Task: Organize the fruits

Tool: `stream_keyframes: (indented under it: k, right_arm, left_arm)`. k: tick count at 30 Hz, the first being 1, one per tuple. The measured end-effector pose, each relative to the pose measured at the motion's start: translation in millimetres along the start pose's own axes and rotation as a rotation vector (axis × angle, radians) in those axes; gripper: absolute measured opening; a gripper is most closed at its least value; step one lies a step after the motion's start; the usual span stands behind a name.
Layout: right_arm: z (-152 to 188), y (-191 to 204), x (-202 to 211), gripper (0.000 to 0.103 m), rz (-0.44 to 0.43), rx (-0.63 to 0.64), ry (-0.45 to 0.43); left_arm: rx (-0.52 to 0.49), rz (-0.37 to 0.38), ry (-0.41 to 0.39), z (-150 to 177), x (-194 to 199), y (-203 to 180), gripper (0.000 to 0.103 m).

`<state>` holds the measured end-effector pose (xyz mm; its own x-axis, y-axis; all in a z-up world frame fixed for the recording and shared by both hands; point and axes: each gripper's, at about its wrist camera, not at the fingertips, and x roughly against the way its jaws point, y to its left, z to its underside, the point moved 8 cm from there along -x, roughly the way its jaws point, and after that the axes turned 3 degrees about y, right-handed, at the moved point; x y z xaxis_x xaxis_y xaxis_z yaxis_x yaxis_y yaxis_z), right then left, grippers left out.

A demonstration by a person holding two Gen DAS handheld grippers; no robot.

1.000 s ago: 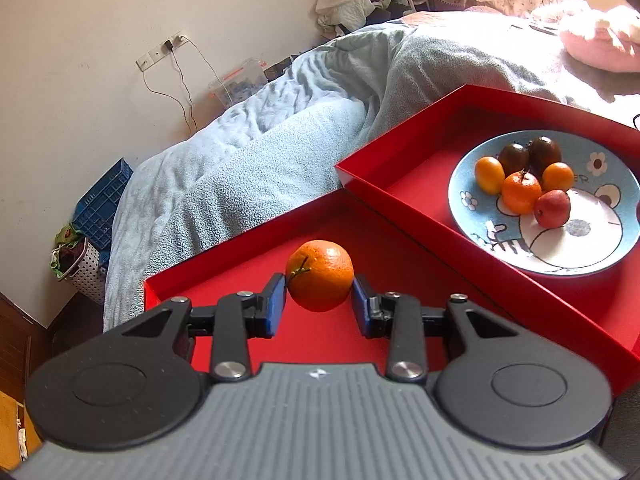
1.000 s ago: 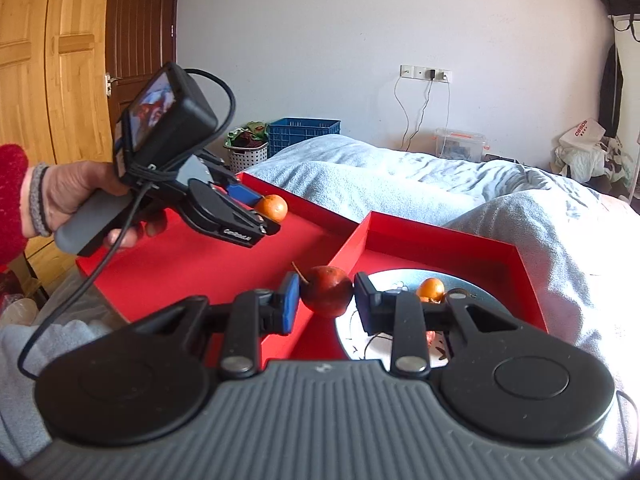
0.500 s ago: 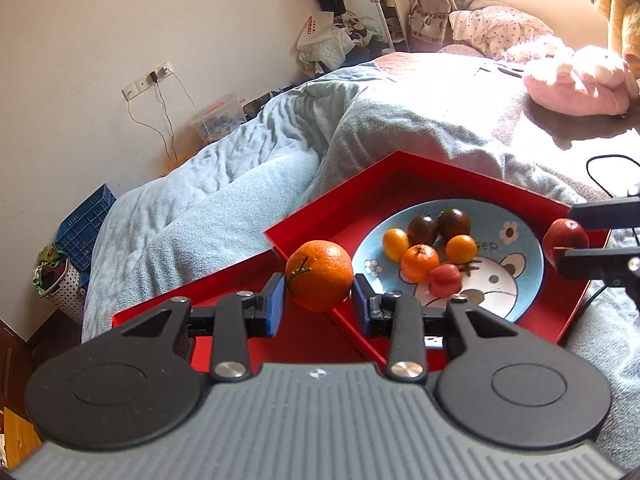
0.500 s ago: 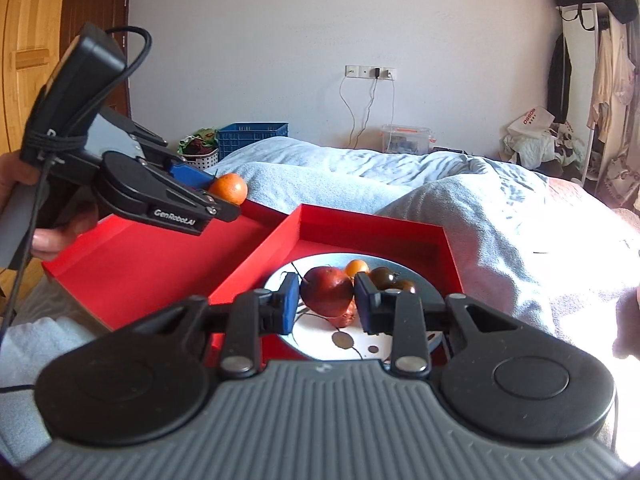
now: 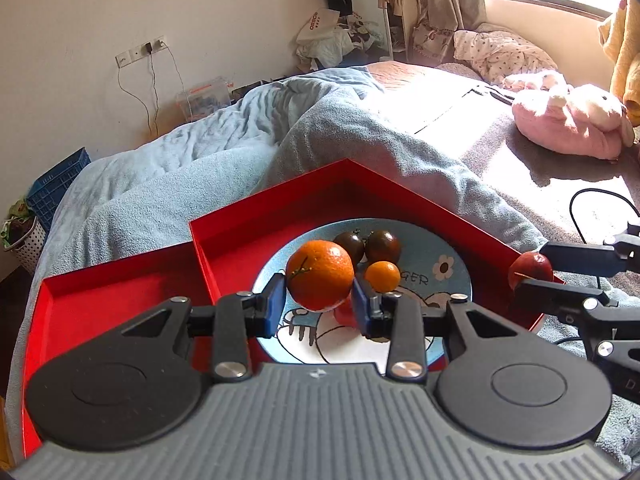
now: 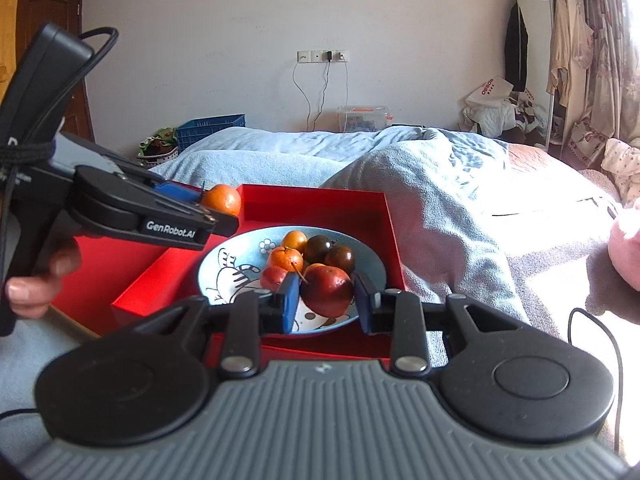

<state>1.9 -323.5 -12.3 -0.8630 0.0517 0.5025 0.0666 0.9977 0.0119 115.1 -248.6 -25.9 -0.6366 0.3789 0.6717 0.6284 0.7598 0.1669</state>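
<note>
My left tongs [image 5: 320, 304] pinch the orange [image 5: 320, 274] above the plate [image 5: 448, 280]; my right tongs [image 6: 326, 300] clamp a red fruit [image 6: 327, 290] over its near rim.

Blanketed bed [image 5: 224, 168] under red trays [image 5: 256, 228]

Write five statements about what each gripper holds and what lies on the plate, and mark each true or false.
1. The left gripper is shut on an orange. True.
2. The right gripper is open, holding nothing. False: it is shut on a red fruit.
3. The plate lies in a red tray. True.
4. Two dark tomatoes lie on the plate. True.
5. The plate is plain white. False: it is blue with a cartoon drawing.
</note>
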Motion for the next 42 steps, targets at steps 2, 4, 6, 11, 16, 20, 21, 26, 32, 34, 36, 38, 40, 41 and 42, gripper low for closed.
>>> stream_keyframes:
  k: [2, 4, 6, 11, 16, 20, 21, 26, 32, 34, 36, 38, 40, 41, 42]
  right_arm:
    - [1.2, -4.3, -0.8, 0.033, 0.005, -0.011, 0.002]
    - [1.3, -7.4, -1.4, 0.033, 0.012, -0.018, 0.000]
    - [0.6, -8.9, -3.0, 0.033, 0.013, -0.023, -0.004]
    - [-2.8, -8.9, -10.4, 0.033, 0.004, -0.035, -0.004]
    - [-8.2, -10.1, -25.5, 0.033, -0.008, -0.058, 0.006]
    - [-7.6, -12.4, -36.2, 0.033, -0.009, -0.067, 0.020]
    - [-6.7, -12.8, -38.4, 0.033, -0.009, -0.070, 0.023]
    - [-6.2, -9.1, -58.4, 0.034, -0.033, -0.063, 0.058]
    - [-9.7, 3.3, -96.9, 0.034, -0.048, -0.015, 0.148]
    - [-7.1, 5.8, -104.4, 0.034, -0.043, -0.002, 0.177]
    - [-4.1, 6.8, -108.8, 0.034, -0.033, 0.005, 0.195]
    - [-1.1, 7.3, -110.7, 0.034, -0.044, -0.009, 0.216]
    - [0.9, 7.8, -106.1, 0.053, -0.074, -0.038, 0.215]
    - [1.0, 8.1, -102.4, 0.060, -0.079, -0.042, 0.204]
    - [0.6, 8.5, -98.6, 0.068, -0.066, -0.039, 0.187]
  left_arm:
    - [0.018, 0.006, 0.008, 1.8, -5.1, -2.2, 0.041]
    - [0.028, 0.009, 0.015, 3.2, -10.6, -3.8, 0.041]
    - [0.027, 0.014, 0.028, 7.2, -15.8, -6.1, 0.041]
    - [0.014, 0.020, 0.060, 18.3, -29.0, -12.9, 0.042]
    - [0.020, 0.029, 0.079, 26.2, -39.2, -13.2, 0.042]
    - [0.028, 0.045, 0.083, 32.9, -44.1, -11.7, 0.042]
    - [0.027, 0.050, 0.081, 34.3, -45.0, -11.9, 0.042]
    - [0.025, 0.081, 0.086, 46.2, -47.7, -14.4, 0.043]
    - [0.054, 0.100, 0.019, 48.1, -30.9, -6.7, 0.075]
    - [0.037, 0.109, 0.001, 48.2, -26.0, -8.7, 0.075]
    - [0.031, 0.118, 0.000, 49.7, -24.4, -11.1, 0.075]
    - [0.036, 0.119, 0.006, 52.2, -23.3, -11.1, 0.075]
    - [0.046, 0.116, 0.008, 54.9, -19.3, -9.7, 0.075]
    - [0.053, 0.110, 0.007, 55.7, -16.4, -9.0, 0.075]
    - [0.062, 0.100, 0.005, 56.8, -12.7, -7.2, 0.075]
